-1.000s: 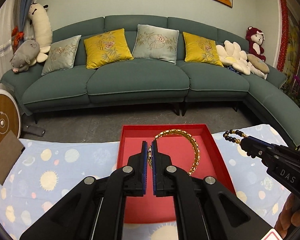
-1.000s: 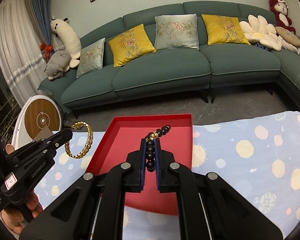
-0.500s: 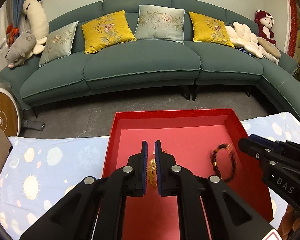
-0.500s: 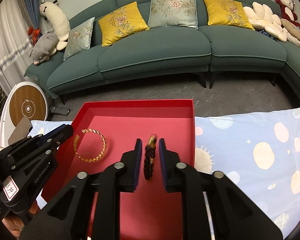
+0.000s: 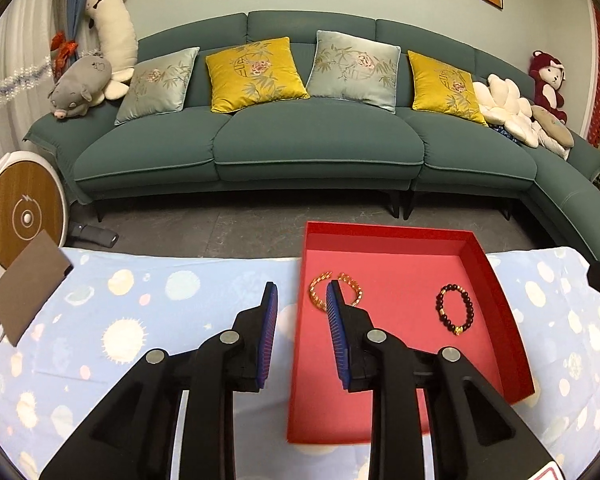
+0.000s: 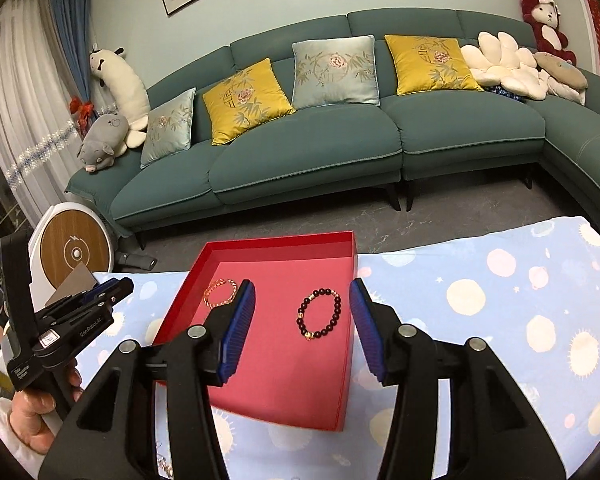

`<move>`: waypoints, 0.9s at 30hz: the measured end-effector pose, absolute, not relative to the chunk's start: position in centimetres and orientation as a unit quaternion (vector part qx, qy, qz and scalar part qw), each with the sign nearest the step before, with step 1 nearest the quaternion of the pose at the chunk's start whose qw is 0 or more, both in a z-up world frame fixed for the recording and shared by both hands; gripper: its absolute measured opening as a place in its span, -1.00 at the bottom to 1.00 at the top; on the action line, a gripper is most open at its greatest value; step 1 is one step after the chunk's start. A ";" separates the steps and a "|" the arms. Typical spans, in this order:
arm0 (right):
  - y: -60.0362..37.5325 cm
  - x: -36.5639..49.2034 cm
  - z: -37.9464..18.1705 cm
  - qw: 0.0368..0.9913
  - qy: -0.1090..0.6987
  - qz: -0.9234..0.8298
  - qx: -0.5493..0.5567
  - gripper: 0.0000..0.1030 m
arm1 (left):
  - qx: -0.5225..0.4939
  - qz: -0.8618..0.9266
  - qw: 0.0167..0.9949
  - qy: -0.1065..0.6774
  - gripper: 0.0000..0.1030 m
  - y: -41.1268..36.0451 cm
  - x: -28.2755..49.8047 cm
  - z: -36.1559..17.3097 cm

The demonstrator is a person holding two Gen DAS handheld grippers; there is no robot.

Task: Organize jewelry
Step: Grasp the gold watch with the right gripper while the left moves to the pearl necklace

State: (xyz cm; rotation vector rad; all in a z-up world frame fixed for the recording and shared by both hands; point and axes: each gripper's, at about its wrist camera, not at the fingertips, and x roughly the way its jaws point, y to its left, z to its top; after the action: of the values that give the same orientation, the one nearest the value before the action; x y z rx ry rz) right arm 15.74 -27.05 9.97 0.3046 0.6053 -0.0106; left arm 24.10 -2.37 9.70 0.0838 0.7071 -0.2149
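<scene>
A shallow red box point(image 5: 500, 280) point(image 6: 350, 264) lies on a blue patterned cloth. A gold bracelet point(image 5: 318, 298) point(image 6: 216, 300) lies flat in its left part. A dark beaded bracelet point(image 5: 456, 314) point(image 6: 320, 314) lies flat in its right part. My left gripper point(image 5: 302, 294) is open and empty, above the box's left edge, its right finger partly covering the gold bracelet. It also shows in the right wrist view point(image 6: 112, 292). My right gripper point(image 6: 302, 294) is open and empty, held above the beaded bracelet.
The table's blue cloth point(image 5: 140, 312) point(image 6: 520, 300) spreads on both sides of the box. A brown card point(image 5: 28, 280) lies at the left edge. A green sofa point(image 5: 300, 144) stands beyond the grey floor. A round wooden-faced device point(image 5: 16, 212) stands at the left.
Both grippers opened and let go of their bracelets, which now lie flat in the box. Both grippers pulled back and up; the left one shifted left.
</scene>
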 end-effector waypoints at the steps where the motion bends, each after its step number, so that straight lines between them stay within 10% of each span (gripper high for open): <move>1: -26.9 14.8 10.3 0.944 0.296 -0.006 0.146 -0.07 | 0.045 -0.100 0.932 0.345 -0.51 -1.9 23.3 9.8; 27: -14.7 0.6 0.5 0.918 0.390 0.071 0.003 -0.08 | 0.032 -0.096 0.897 0.431 -0.38 3.7 6.5 2.2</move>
State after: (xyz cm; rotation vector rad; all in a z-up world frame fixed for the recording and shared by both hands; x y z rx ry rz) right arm 0.58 -14.71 0.49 0.0064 0.8019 0.1455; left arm 6.48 3.68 2.17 0.0660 0.8919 -0.1997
